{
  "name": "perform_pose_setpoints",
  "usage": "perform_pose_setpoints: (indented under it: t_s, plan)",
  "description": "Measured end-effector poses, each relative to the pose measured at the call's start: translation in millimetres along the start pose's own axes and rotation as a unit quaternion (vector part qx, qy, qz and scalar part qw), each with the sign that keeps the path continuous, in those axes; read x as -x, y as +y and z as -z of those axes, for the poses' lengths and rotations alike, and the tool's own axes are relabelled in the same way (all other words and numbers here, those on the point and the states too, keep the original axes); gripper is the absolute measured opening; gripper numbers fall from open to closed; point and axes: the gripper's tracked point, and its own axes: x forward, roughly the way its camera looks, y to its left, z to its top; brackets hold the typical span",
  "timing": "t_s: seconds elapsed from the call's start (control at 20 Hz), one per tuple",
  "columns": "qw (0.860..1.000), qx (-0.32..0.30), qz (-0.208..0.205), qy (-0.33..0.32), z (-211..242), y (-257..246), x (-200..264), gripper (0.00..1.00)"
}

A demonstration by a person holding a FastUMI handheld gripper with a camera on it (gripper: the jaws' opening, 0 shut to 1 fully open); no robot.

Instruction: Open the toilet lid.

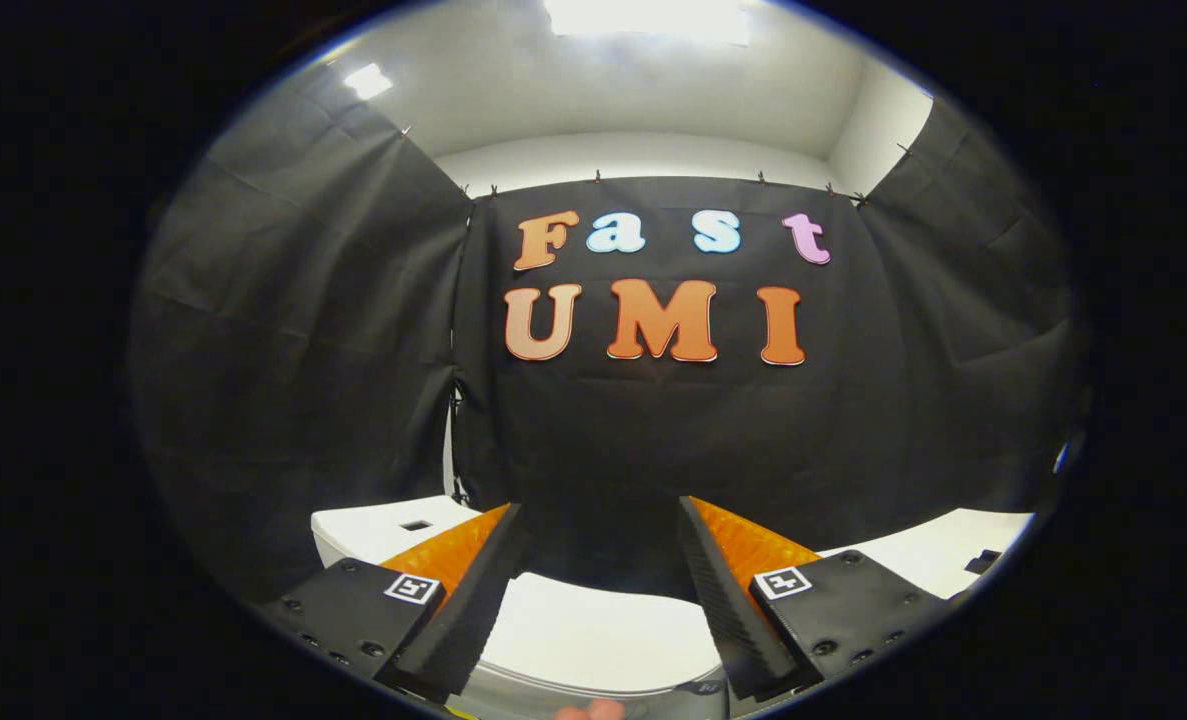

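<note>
From the gripper view we hold the gripper level, jaws spread wide with nothing between them. The toilet lid lies closed, low beneath and between the jaws, stretching away toward the white tank against the black cloth wall. We judge its front edge sits nearest us, so we must dip down

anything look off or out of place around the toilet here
Nothing stands out. The gripper has its jaws spread wide apart, gripping nothing, above the white toilet lid, which looks whole and unmarked. The white tank top beyond it also looks intact. The black cloth wall hangs evenly, with no spill in sight.
</note>
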Motion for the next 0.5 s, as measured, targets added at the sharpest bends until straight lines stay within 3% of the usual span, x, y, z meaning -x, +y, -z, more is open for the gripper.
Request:
perform_pose_setpoints:
  t_s: [0.5]
  plan:
    - [1.0, 0.013, -0.015, 0.009, 0, 14, -4, 0.99]
